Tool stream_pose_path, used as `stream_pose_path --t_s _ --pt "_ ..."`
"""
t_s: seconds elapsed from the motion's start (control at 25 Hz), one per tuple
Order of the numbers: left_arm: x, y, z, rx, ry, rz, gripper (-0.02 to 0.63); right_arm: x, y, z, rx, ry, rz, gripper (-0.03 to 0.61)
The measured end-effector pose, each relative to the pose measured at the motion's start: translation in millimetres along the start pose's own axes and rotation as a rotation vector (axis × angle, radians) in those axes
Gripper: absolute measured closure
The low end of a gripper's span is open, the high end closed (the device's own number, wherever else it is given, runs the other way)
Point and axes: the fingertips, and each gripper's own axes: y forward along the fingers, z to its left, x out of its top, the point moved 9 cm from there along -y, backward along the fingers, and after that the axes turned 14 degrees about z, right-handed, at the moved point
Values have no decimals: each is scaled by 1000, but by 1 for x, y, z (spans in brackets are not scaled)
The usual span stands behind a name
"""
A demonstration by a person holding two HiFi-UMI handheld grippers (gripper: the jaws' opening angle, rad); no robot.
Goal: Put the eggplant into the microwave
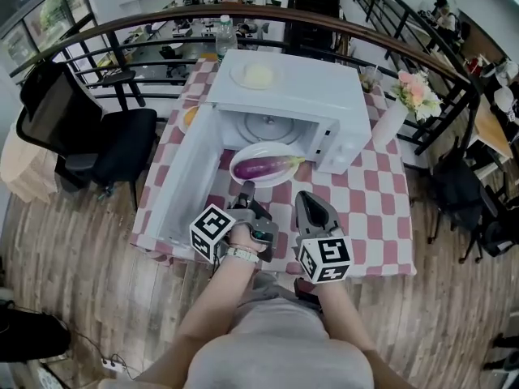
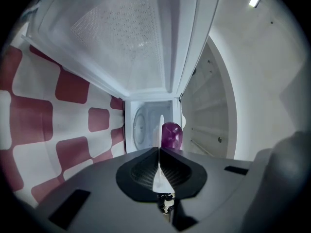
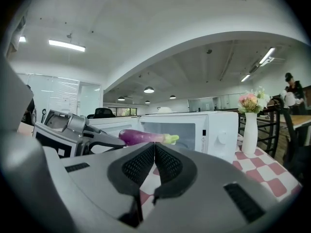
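Observation:
A purple eggplant (image 1: 265, 167) lies on a white oval plate (image 1: 238, 171) held just in front of the open white microwave (image 1: 292, 96). My left gripper (image 1: 244, 194) is shut on the plate's near rim. In the left gripper view the thin white rim (image 2: 158, 176) sits pinched between the jaws of my left gripper (image 2: 159, 152), with the eggplant's end (image 2: 171, 135) beyond it. My right gripper (image 1: 312, 207) hovers to the plate's right, shut and empty. From the right gripper view the eggplant (image 3: 141, 137) shows just above my right gripper's (image 3: 154, 147) closed jaws.
The microwave door (image 1: 182, 181) hangs open to the left, with the glass turntable (image 1: 266, 124) inside. A small plate (image 1: 255, 75) rests on the microwave top. A white vase of flowers (image 1: 389, 124) stands to the right, a water bottle (image 1: 225, 32) behind, a black chair (image 1: 105, 136) left.

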Motion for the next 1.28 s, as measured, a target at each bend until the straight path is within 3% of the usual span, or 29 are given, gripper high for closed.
stream_pose_path --t_s 0.28,0.72,1.28 --pt "17 35 15 20 -4 -8 601 8 31 -15 49 -42 6 552" --pt "47 82 34 18 48 -3 601 13 71 -40 51 -17 24 552" --pt "70 130 64 35 15 17 601 15 106 -54 60 -5 42 552"
